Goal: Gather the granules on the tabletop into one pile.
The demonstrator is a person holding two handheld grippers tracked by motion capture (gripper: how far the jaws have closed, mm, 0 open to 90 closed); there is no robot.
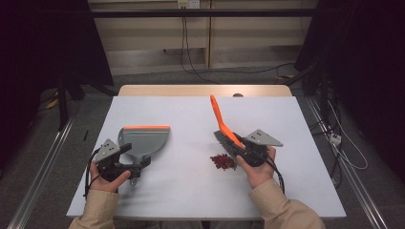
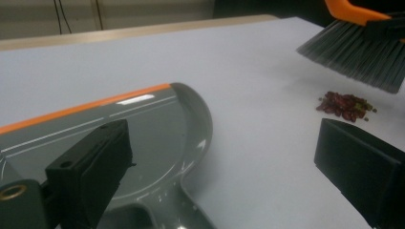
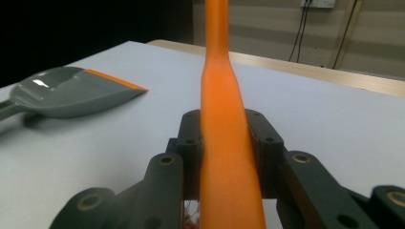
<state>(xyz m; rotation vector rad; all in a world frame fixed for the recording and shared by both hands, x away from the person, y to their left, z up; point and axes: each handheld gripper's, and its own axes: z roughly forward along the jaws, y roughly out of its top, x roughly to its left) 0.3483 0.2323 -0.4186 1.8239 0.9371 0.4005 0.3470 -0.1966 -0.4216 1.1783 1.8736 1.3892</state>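
Right gripper (image 1: pixel 243 149) clamps the brush (image 1: pixel 223 128) above the beans (image 1: pixel 223 161), lower centre; left gripper (image 1: pixel 136 168), jaws spread, should next grip the dustpan (image 1: pixel 143 138)

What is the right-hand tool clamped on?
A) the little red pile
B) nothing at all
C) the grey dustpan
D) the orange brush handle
D: in the right gripper view the orange brush handle sits squeezed between the right gripper's fingers, while the dustpan lies apart at the left.
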